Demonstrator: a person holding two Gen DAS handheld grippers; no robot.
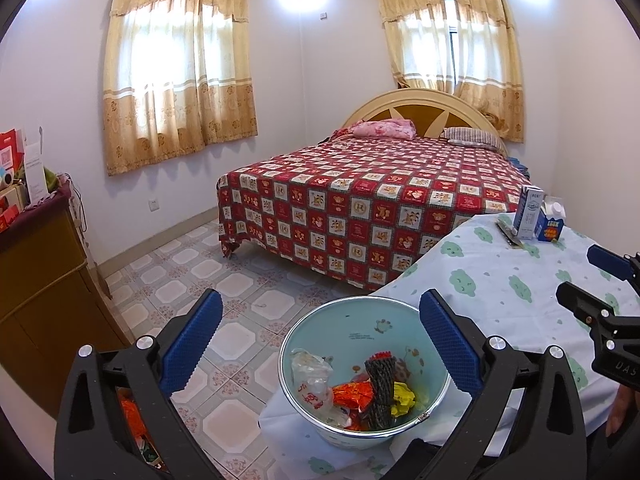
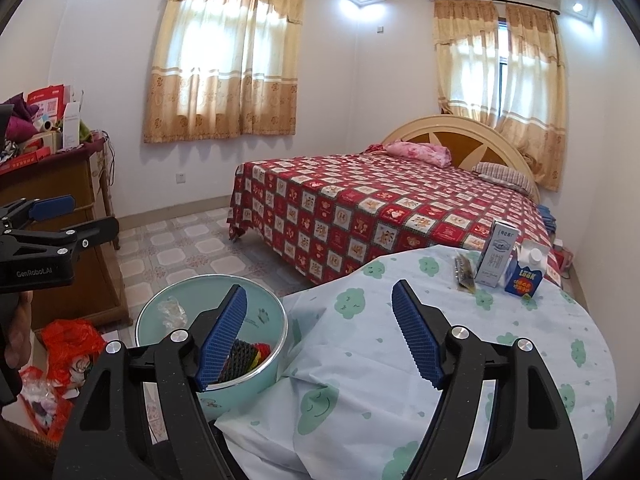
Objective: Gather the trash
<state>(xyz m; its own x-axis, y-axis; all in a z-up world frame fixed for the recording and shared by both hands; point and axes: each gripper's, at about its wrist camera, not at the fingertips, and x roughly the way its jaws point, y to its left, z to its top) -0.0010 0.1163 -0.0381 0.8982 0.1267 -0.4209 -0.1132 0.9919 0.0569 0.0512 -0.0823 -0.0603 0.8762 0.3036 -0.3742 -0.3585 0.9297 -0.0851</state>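
A light-blue trash bin [image 1: 360, 320] stands on the floor against the table's edge. It holds a clear plastic bag [image 1: 312, 380], an orange wrapper [image 1: 352, 396], a dark mesh roll [image 1: 380, 384] and a yellow scrap [image 1: 404, 398]. My left gripper [image 1: 320, 304] hangs open above the bin with nothing between its blue pads. My right gripper [image 2: 320, 290] is open and empty over the table's near edge, beside the bin [image 2: 200, 278]. At the table's far side stand a grey-white milk carton [image 2: 498, 258] and a blue carton [image 2: 524, 276], with a flat dark wrapper [image 2: 464, 272] lying next to them.
The round table [image 2: 480, 340] wears a cloud-print cloth that hangs down at the front. A wooden cabinet [image 1: 48, 280] stands at the left, and a box with a red plastic bag [image 2: 68, 340] sits beside the bin. A bed [image 1: 360, 200] lies beyond tiled floor.
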